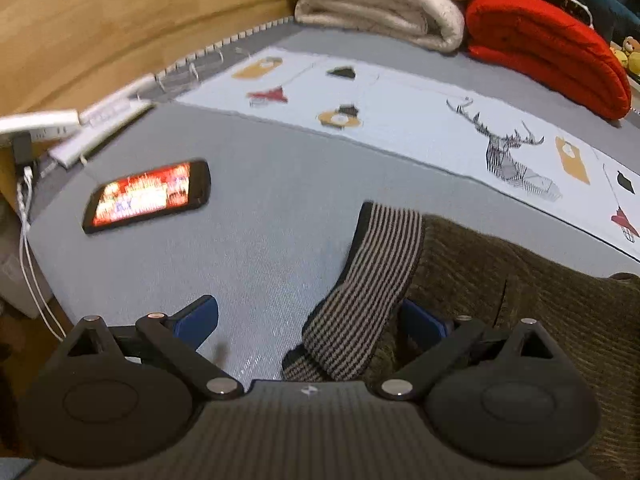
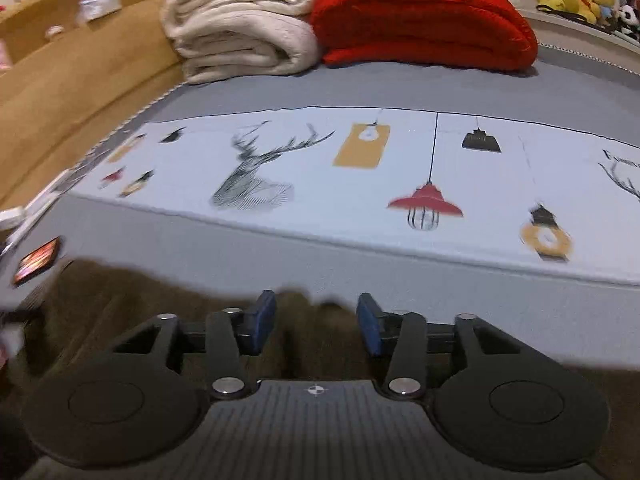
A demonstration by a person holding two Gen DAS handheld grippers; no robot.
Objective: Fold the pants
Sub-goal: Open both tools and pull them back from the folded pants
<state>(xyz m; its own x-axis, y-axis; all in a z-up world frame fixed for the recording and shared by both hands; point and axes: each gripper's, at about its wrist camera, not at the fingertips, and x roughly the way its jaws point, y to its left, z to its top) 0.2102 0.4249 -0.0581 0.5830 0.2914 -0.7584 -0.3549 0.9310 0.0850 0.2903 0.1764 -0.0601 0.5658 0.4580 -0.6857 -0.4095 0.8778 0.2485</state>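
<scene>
Dark olive corduroy pants (image 1: 520,296) lie on the grey bed, with a black-and-grey striped waistband (image 1: 372,280) turned up at their left end. My left gripper (image 1: 310,320) is open; the waistband lies between its blue fingers, next to the right one. In the right wrist view the pants (image 2: 160,312) spread under and in front of my right gripper (image 2: 316,320). It is open, with the pants' edge between its blue fingers (image 2: 262,320).
A lit phone (image 1: 148,196) lies on the bed to the left. A white power strip (image 1: 96,120) and cables sit at the bed's left edge. A folded cream blanket (image 2: 240,20) and red blanket (image 2: 424,20) lie at the back. A printed sheet band (image 2: 360,184) crosses the bed.
</scene>
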